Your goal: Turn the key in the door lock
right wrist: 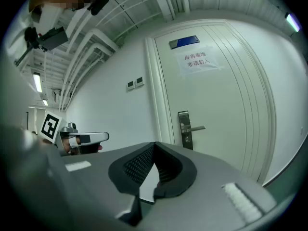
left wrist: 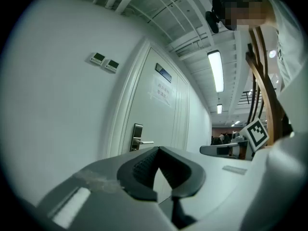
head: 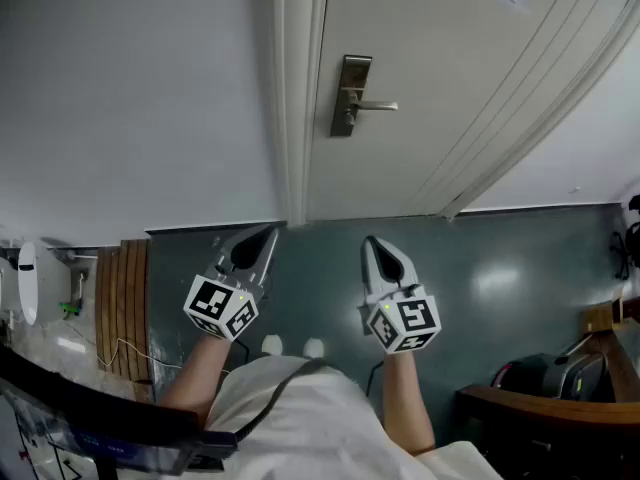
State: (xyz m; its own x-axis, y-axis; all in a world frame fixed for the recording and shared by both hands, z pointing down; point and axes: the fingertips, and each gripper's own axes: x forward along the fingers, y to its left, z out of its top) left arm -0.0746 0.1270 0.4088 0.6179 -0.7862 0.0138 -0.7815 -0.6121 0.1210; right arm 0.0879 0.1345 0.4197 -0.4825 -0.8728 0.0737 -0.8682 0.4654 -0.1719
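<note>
The door lock [head: 350,96] is a tall metal plate on the left edge of the pale door [head: 420,58], just beside the door frame, and its lever handle [head: 378,106] points level to the right. In the right gripper view the same plate [right wrist: 184,129] stands straight ahead, but it is too small there to tell if a key sits in it. Higher on the door there is a white paper notice [right wrist: 197,60] and above it a small blue sign [right wrist: 184,41]. On the white wall to the left of the frame two small switch panels [left wrist: 104,61] are mounted side by side. Both grippers are well apart from the door and point level toward it, over a dark grey-green floor [head: 510,268]. The left gripper [head: 268,233] has its jaws closed together, the tips meet and nothing is between them; the left gripper view [left wrist: 158,149] shows only the ribbed dark pads touching at the front. The right gripper [head: 371,241] is the same, closed fully and empty, as its own view [right wrist: 154,145] shows. The two grippers are held side by side, each with its marker cube facing up, and the person's bare forearms reach out from a white garment [head: 290,408].
</note>
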